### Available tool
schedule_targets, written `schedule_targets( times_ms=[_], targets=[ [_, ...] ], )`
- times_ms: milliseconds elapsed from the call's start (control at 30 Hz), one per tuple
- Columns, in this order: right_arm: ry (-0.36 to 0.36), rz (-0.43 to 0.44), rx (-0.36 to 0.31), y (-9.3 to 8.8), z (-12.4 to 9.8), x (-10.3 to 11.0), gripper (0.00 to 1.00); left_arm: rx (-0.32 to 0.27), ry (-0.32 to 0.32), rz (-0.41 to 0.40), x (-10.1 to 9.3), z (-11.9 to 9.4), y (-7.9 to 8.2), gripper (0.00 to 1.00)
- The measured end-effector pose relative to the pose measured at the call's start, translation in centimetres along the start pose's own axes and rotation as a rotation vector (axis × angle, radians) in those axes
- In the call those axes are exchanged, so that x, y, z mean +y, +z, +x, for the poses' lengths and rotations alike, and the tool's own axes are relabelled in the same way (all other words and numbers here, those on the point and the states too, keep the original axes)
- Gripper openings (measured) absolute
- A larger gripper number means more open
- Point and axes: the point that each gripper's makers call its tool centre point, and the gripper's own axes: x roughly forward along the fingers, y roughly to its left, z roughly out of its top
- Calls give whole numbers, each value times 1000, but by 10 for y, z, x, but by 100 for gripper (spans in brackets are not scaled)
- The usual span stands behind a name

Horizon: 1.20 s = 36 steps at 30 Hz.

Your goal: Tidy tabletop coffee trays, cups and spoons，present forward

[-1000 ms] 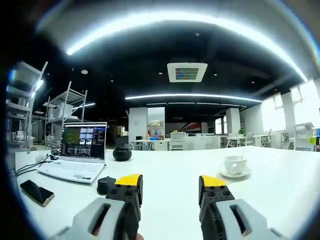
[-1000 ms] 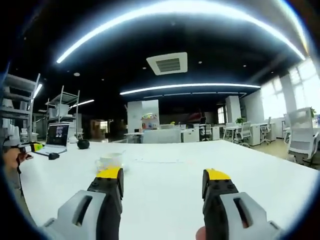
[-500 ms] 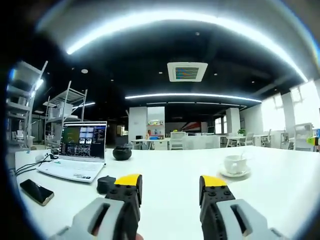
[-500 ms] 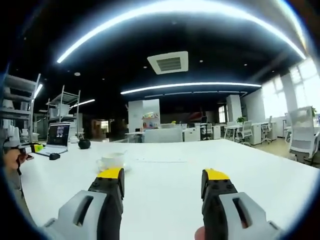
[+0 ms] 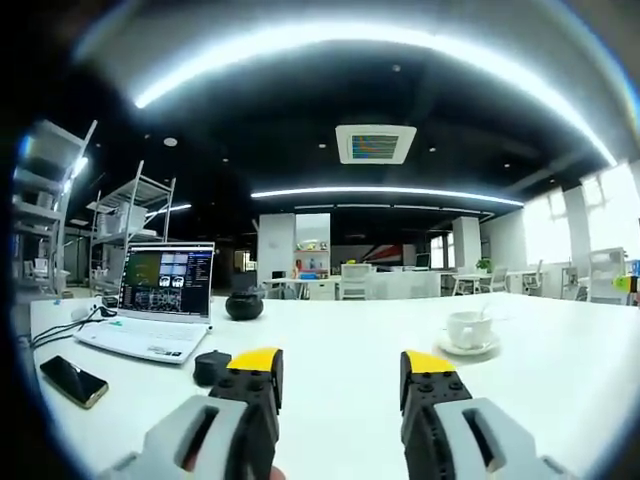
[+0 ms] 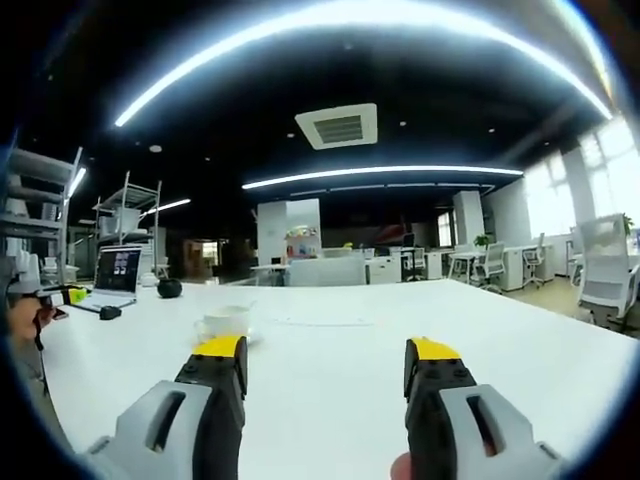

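Both grippers, left (image 5: 338, 372) and right (image 6: 328, 362), unmoved since before, jaws spread and grasping nothing, above the table (image 6: 330, 350) near the cup (image 5: 468, 328).

Both views sit low over a white table (image 5: 330, 340), looking level across it into an open office. The left gripper view faces the table's far side, with a laptop (image 5: 160, 305) near on its left and a cup on a saucer (image 5: 468, 331) to its right. The right gripper view looks from further right: the same cup (image 6: 224, 324) lies left of centre, the laptop (image 6: 114, 276) far off left.
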Motion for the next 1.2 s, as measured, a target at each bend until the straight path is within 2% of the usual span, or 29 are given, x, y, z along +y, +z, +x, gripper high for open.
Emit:
schedule_targets(
  times_ms=[400, 1200],
  targets=[
    [-5, 3, -8, 1, -3, -1, 68, -3, 7, 19, 1, -3, 1, 55],
    [-23, -1, -2, -1, -11, -5, 66, -11, -3, 25, -1, -4, 5, 55]
  ],
)
